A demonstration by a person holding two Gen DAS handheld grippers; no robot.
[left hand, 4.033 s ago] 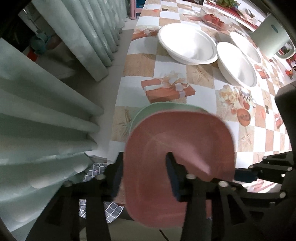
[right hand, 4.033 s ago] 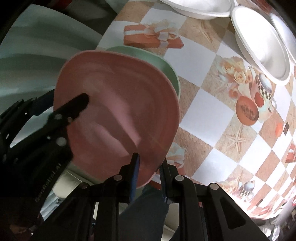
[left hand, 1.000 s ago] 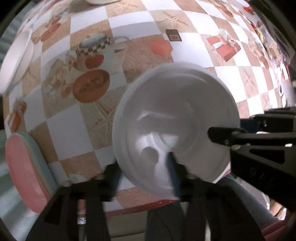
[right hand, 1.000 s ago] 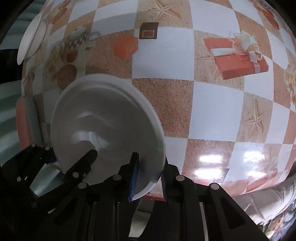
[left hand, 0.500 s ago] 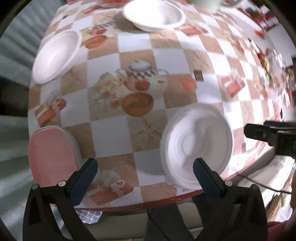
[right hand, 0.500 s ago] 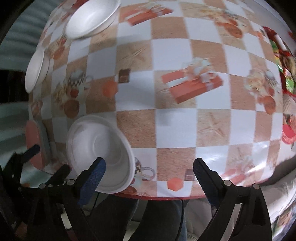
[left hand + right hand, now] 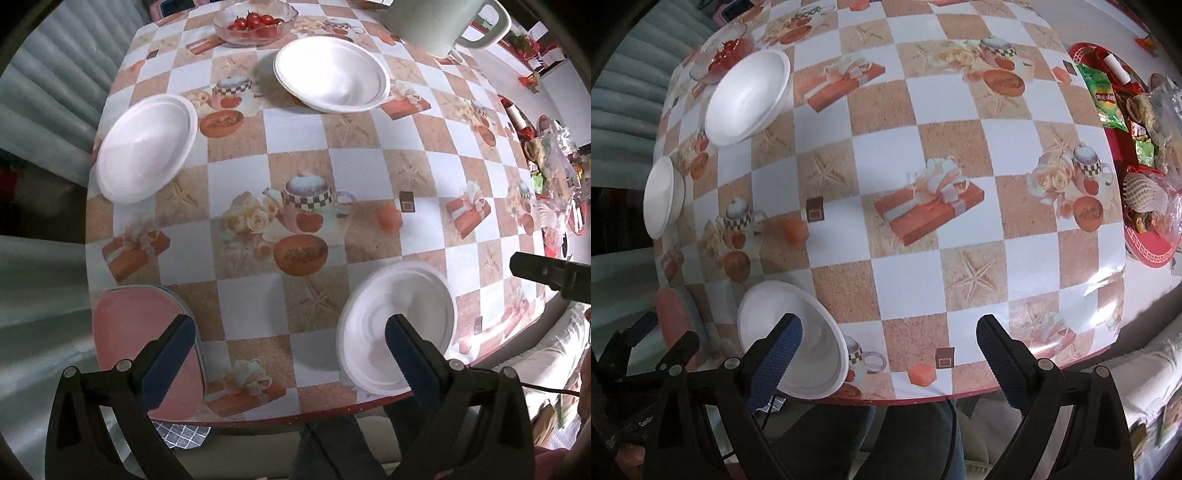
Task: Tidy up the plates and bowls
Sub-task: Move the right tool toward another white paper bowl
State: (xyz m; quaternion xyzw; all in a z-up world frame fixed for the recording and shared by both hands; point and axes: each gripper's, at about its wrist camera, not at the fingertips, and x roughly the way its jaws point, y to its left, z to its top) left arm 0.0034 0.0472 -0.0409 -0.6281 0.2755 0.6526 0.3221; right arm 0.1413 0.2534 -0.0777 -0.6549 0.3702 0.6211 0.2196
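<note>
A white bowl (image 7: 400,325) sits at the table's near edge; it also shows in the right wrist view (image 7: 798,343). A pink plate (image 7: 133,343) lies on a green one at the near left corner. Two more white bowls stand farther back: one at the left (image 7: 146,147) and one at the far middle (image 7: 332,74). My left gripper (image 7: 288,343) is open and empty above the near edge, between the pink plate and the near bowl. My right gripper (image 7: 886,343) is open and empty, to the right of the near bowl.
A glass bowl of tomatoes (image 7: 255,22) and a pale green jug (image 7: 439,22) stand at the far end. A red tray of snacks (image 7: 1137,155) sits at the right edge. The checkered tablecloth (image 7: 894,280) covers the table. Curtains hang at the left.
Both grippers let go of the white bowl, opened wide and pulled back from the table. The bowl now rests at the near edge.
</note>
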